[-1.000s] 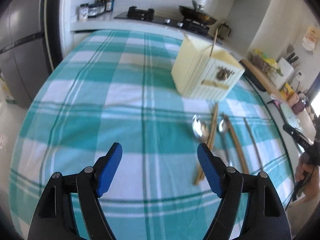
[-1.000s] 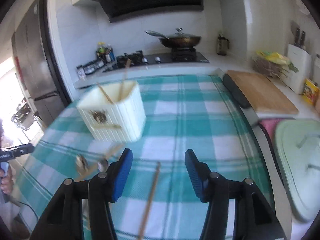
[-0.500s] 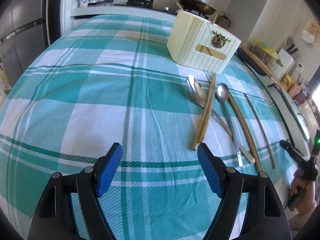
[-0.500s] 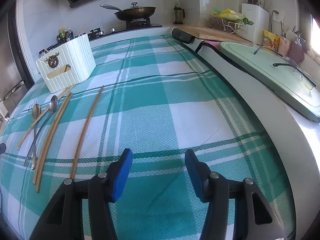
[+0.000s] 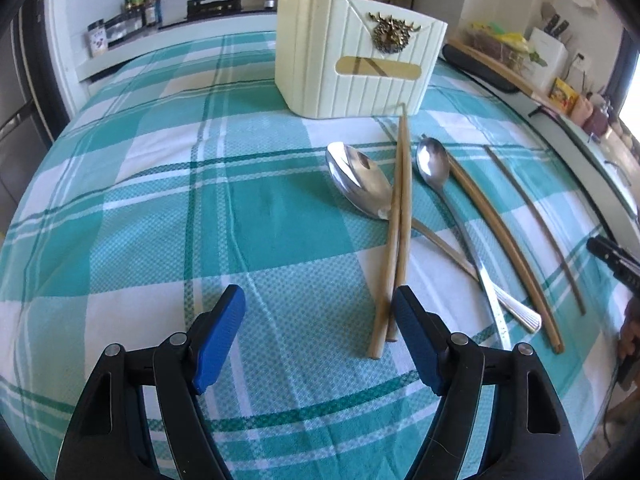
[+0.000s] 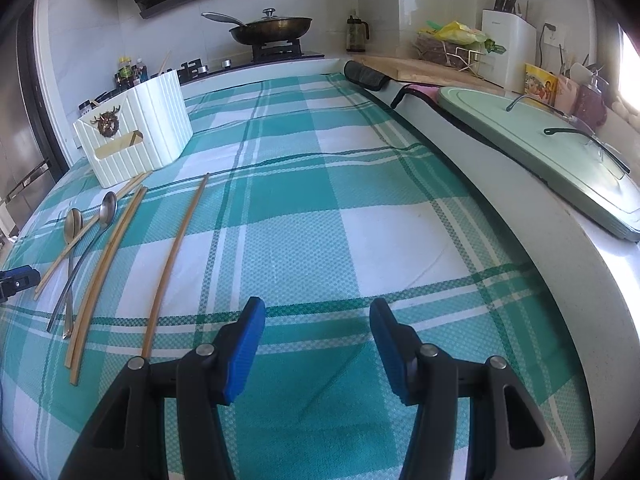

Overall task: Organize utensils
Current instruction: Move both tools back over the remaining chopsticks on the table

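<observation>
We hold both grippers with fingers apart and empty above the checked cloth (image 6: 304,208), the left gripper (image 5: 318,312) just left of the near ends of the light chopstick pair (image 5: 394,240), the right gripper (image 6: 316,328) well clear of the spoons (image 6: 106,208), while the cream utensil holder (image 5: 356,56) stands beyond

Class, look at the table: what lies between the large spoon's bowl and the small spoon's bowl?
A pair of wooden chopsticks lies between the large spoon and the small spoon, crossing over the large spoon's neck. The left wrist view shows it best.
</observation>
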A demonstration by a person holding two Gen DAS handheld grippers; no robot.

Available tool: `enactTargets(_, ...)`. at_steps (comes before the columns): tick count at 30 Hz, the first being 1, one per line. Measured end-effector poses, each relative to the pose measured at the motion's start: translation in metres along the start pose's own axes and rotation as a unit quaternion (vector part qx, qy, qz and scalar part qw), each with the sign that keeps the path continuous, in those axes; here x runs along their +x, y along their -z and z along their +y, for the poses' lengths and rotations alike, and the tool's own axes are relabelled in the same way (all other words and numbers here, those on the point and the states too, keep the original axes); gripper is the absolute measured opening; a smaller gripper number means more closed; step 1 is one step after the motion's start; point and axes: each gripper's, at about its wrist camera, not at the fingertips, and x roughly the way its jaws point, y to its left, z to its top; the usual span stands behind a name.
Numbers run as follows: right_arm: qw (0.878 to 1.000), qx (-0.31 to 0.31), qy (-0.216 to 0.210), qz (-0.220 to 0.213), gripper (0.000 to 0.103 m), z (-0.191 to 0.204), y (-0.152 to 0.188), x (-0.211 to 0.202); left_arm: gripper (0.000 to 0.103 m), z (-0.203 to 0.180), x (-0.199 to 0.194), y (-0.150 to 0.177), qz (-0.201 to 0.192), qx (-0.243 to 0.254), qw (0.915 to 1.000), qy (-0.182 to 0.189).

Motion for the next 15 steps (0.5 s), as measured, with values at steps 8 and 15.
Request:
enactTargets(8, 1.0, -0.007, 0.001, 0.007, 0.056, 0.002, -0.001, 0.003, 0.052, -0.023, 0.003, 0.002, -0.003, 0.056, 0.9984, -0.005)
enactTargets(15, 1.0, -0.007, 0.001, 0.006, 0.056, 0.003, -0.001, 0.002, 0.058, -0.014, -0.009, -0.004, -0.015, 0.01, 0.9981, 0.059)
